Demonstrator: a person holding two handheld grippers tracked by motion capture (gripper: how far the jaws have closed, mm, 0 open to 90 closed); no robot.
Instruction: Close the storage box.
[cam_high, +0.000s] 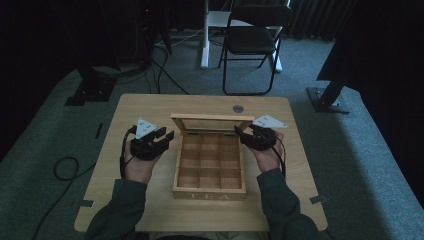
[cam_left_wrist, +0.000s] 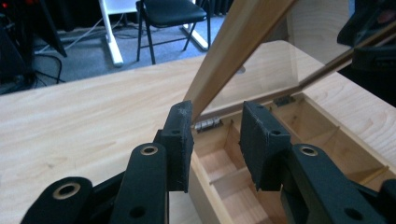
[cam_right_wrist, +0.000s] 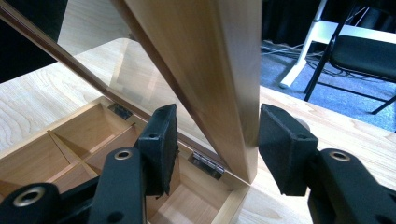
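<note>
Flanking the open tea box, both grippers gape: right gripper straddles its raised lid; left gripper holds nothing.

Dim high view, dark background — gripper views brighter, close parts soft

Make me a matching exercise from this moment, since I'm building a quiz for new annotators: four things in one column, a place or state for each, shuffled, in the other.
Things:
1. tea box
2. glass lid
3. folding chair
4. left gripper

Places or states:
A. on the floor beyond the table's far edge
B. raised open on its hinges
C. open, jaws at the box's left rear corner
D. mid-table, wooden compartments bare

Pairs: 1-D, 2-B, 3-A, 4-C
</note>
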